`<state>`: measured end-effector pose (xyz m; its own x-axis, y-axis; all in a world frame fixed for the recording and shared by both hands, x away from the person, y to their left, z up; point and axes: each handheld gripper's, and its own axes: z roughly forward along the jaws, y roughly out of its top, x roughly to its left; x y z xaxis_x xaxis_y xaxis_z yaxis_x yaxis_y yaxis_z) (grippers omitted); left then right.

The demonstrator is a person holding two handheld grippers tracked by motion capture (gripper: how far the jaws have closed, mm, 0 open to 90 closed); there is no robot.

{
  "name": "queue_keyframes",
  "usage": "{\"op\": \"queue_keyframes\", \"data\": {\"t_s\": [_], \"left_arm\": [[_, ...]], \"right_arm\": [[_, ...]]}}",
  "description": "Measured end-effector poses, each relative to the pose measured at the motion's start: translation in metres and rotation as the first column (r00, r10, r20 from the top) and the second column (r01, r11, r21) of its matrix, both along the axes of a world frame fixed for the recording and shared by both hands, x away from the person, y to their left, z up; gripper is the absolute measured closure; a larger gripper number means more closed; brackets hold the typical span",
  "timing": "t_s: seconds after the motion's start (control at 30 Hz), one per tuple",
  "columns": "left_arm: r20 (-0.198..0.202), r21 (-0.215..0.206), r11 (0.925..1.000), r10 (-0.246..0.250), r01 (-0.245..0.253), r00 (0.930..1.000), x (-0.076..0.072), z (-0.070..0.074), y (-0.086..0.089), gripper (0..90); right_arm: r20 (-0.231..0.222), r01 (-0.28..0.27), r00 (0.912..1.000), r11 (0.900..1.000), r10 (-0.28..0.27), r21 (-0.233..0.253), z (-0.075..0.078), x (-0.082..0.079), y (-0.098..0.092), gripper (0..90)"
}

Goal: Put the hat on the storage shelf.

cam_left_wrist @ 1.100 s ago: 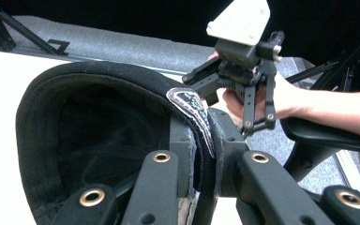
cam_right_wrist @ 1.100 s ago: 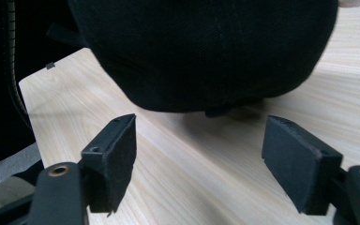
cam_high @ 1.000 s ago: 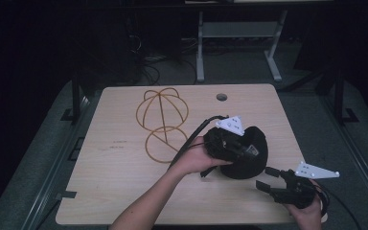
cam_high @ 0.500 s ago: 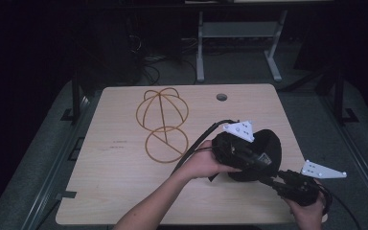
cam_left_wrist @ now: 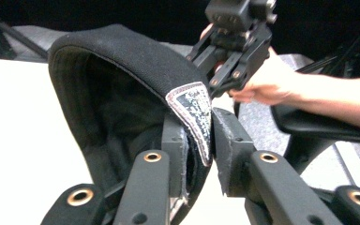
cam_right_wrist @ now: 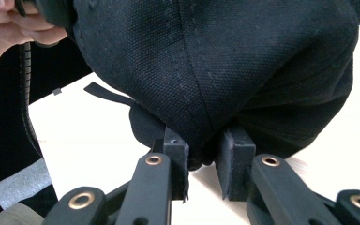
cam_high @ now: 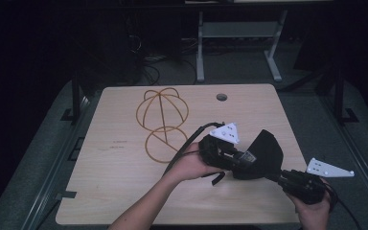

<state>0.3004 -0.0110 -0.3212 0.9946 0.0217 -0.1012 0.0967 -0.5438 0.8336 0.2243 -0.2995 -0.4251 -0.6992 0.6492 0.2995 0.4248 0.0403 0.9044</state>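
Observation:
A black cap (cam_high: 267, 148) hangs above the right part of the wooden table (cam_high: 124, 191), held between both grippers. My left gripper (cam_high: 246, 160) comes in from the left. In the left gripper view my left gripper (cam_left_wrist: 206, 140) is shut on the cap's (cam_left_wrist: 108, 79) rim, at a silver-edged label (cam_left_wrist: 194, 110). My right gripper (cam_high: 279, 175) reaches up from the lower right. My right gripper (cam_right_wrist: 205, 152) pinches a fold of the cap's (cam_right_wrist: 215, 56) black cloth at the lower edge. The cap's hollow inside faces the left gripper's camera.
A golden wire hat frame (cam_high: 162, 117) lies on the table left of centre, close to the left forearm (cam_high: 148, 206). A cable hole (cam_high: 222, 97) sits near the far edge. Table legs and cables stand on the dark floor beyond.
The cap and both grippers have shifted to the right. The right gripper, just below the cap a second ago, now holds its lower edge.

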Motion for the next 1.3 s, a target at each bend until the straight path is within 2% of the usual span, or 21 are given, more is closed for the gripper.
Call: {"op": "queue_keyframes", "data": {"t_s": [0.03, 0.2, 0.23, 0.4, 0.43, 0.47, 0.57, 0.67, 0.77, 0.8, 0.9, 1.03, 1.1, 1.2, 1.23, 1.3], "left_arm": [[0.012, 0.007, 0.9998, 0.016, -0.016, 0.9998, -0.001, -0.003, 0.004, 73.8], [0.008, 0.007, 0.9987, 0.05, -0.05, 0.9987, -0.001, -0.009, 0.014, 69.6], [0.027, 0.012, 0.997, 0.077, -0.077, 0.9967, -0.003, -0.013, 0.02, 68.4], [0.038, 0.021, 0.9932, 0.113, -0.114, 0.9928, -0.004, -0.017, 0.035, 62.4], [0.052, 0.02, 0.9901, 0.138, -0.139, 0.989, -0.006, -0.018, 0.042, 61.9], [0.052, 0.02, 0.9901, 0.138, -0.139, 0.989, -0.006, -0.018, 0.042, 61.5], [0.076, 0.017, 0.9851, 0.169, -0.171, 0.9827, -0.009, -0.02, 0.058, 60.4], [0.084, 0.018, 0.9835, 0.178, -0.18, 0.9805, -0.011, -0.022, 0.066, 58.6], [0.09, 0.017, 0.9775, 0.208, -0.21, 0.974, -0.014, -0.027, 0.083, 58.2], [0.09, 0.017, 0.9775, 0.208, -0.21, 0.974, -0.014, -0.027, 0.083, 57.8], [0.095, 0.021, 0.9706, 0.237, -0.24, 0.9669, -0.017, -0.037, 0.1, 57.2], [0.097, 0.032, 0.9654, 0.255, -0.259, 0.9621, -0.02, -0.046, 0.113, 55.1], [0.122, 0.034, 0.9579, 0.279, -0.285, 0.9524, -0.022, -0.054, 0.124, 51.9], [0.131, 0.035, 0.9574, 0.28, -0.287, 0.951, -0.023, -0.059, 0.13, 49.2], [0.152, 0.03, 0.9551, 0.287, -0.295, 0.9457, -0.025, -0.063, 0.134, 47.9], [0.153, 0.029, 0.9567, 0.282, -0.289, 0.9472, -0.027, -0.068, 0.138, 46.9]], "right_arm": [[0.003, 0.0, 1.0, 1.0, 0.0, -0.001, 0.0, 0.0, 0.0, 75.6], [-0.006, -0.029, 0.9996, 1.0, 0.029, -0.011, 0.006, 0.003, 0.002, 75.8], [-0.01, -0.028, 0.9996, 0.999, 0.028, -0.018, 0.008, 0.003, 0.002, 75.8], [-0.022, -0.033, 0.9992, 0.999, 0.032, -0.034, 0.015, 0.007, 0.001, 75.9], [-0.038, -0.047, 0.9982, 0.999, 0.046, -0.025, 0.018, 0.011, 0.001, 75.9], [-0.053, -0.052, 0.9973, 0.998, 0.051, -0.023, 0.02, 0.013, 0.002, 75.8], [-0.077, -0.065, 0.995, 0.998, 0.063, -0.026, 0.028, 0.019, 0.004, 75.8], [-0.091, -0.071, 0.9936, 0.997, 0.067, -0.043, 0.035, 0.023, 0.008, 75.9], [-0.106, -0.076, 0.9921, 0.994, 0.067, -0.082, 0.05, 0.03, 0.012, 75.8], [-0.106, -0.076, 0.9921, 0.994, 0.067, -0.082, 0.05, 0.03, 0.012, 75.8], [-0.114, -0.071, 0.9917, 0.992, 0.06, -0.101, 0.062, 0.036, 0.014, 75.8], [-0.118, -0.073, 0.9912, 0.992, 0.06, -0.107, 0.073, 0.043, 0.016, 75.8], [-0.115, -0.071, 0.9917, 0.991, 0.059, -0.111, 0.079, 0.046, 0.017, 75.8], [-0.112, -0.073, 0.992, 0.99, 0.06, -0.117, 0.084, 0.049, 0.018, 75.8], [-0.11, -0.076, 0.992, 0.989, 0.063, -0.125, 0.089, 0.052, 0.02, 75.7], [-0.111, -0.079, 0.9917, 0.988, 0.064, -0.132, 0.093, 0.055, 0.022, 75.7]]}}
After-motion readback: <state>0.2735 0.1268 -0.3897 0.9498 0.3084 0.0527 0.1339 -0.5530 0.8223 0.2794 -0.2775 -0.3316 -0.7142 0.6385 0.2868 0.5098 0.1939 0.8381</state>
